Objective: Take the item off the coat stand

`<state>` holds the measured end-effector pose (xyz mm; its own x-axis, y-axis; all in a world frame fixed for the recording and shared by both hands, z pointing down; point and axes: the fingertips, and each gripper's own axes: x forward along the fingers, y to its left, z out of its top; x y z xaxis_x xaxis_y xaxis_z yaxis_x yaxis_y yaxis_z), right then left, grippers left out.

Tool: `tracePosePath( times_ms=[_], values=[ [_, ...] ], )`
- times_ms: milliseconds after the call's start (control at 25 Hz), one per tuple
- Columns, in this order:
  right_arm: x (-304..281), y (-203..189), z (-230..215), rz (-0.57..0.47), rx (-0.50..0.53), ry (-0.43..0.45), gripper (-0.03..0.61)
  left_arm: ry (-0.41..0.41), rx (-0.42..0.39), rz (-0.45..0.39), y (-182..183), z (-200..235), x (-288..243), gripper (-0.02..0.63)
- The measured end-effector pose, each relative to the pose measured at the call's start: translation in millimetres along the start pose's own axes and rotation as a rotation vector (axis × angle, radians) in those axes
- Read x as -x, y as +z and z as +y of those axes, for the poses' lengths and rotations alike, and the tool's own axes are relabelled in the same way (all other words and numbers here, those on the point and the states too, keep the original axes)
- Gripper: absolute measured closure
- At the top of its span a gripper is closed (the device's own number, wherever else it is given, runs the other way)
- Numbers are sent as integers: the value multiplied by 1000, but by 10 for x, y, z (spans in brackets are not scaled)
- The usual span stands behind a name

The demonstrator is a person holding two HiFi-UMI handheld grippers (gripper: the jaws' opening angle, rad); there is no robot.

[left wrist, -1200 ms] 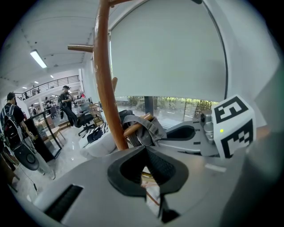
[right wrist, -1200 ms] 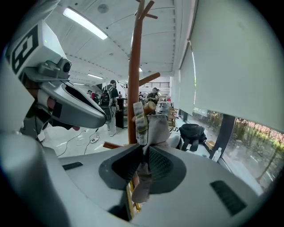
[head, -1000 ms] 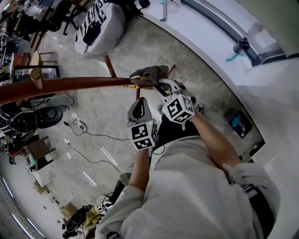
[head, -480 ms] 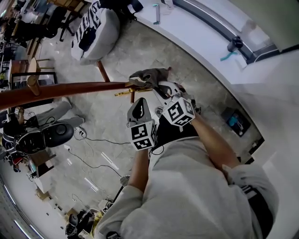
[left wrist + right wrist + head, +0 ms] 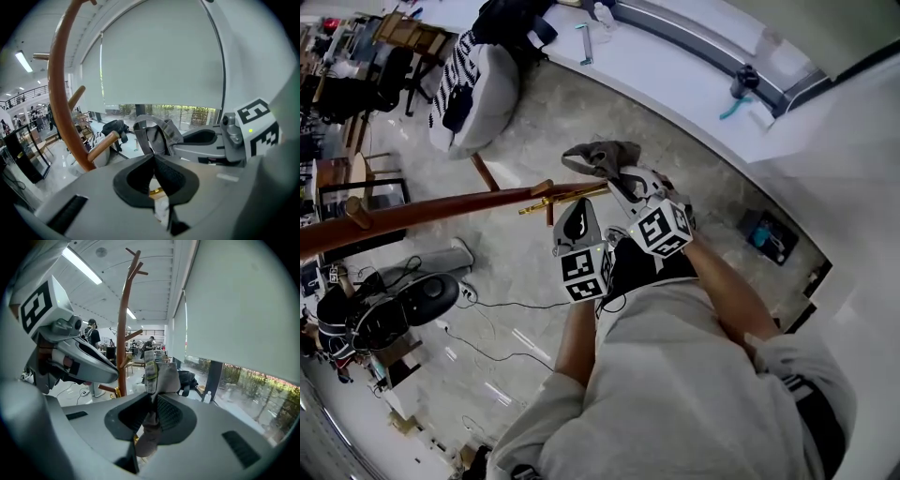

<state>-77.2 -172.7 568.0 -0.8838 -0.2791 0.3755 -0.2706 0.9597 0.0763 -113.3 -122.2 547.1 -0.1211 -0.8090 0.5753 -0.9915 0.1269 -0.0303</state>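
- Closest to us, the left gripper (image 5: 154,161) had its jaws pressed together on a fold of the grey cloth item (image 5: 157,136). A strap loop (image 5: 140,125) of the item rose straight above the pinch.
- Just to the right of those jaws, the right gripper (image 5: 151,414) was clamped narrowly on the same item. A tail of cloth hung below its pads and a flap stood above them.
- Seen from overhead, the two grippers sat side by side, and the rest of the cloth was bunched just beyond their tips.
- A brass hook (image 5: 565,195) ran off to the left of the jaws, its tip just beside the cloth. We could not tell whether the two touched.
- The brown coat stand (image 5: 123,319) rose behind and to the left of the right jaws, apart from the cloth. One of its pegs (image 5: 101,146) pointed towards the left jaws.
- Farther off, beyond the jaws, a pale armchair (image 5: 483,94) stood on the grey floor (image 5: 534,272).
- A white window blind (image 5: 159,56) filled the background.
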Motion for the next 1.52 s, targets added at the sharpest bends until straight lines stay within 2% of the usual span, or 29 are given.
tracePosePath(
  times_ms=[440, 680, 840, 960, 1200, 1520],
  values=[
    [614, -105, -514, 7, -109, -186, 535, -128, -58, -30, 230, -507, -189, 603],
    [1054, 9, -764, -53, -156, -292, 535, -226, -63, -134, 569, -845, -186, 603],
    [1371, 96, -933, -83, -204, -381, 535, -278, -98, -155, 728, -1015, -194, 603],
    [1593, 160, -1038, -88, -215, -445, 535, -311, -88, -179, 877, -1091, -154, 603],
    [1952, 408, -1183, -130, -219, -540, 535, -367, -92, -257, 1278, -1236, -36, 603],
    [2365, 867, -1254, -209, -212, -615, 535, -415, -114, -341, 1677, -1332, 239, 603]
  ],
)
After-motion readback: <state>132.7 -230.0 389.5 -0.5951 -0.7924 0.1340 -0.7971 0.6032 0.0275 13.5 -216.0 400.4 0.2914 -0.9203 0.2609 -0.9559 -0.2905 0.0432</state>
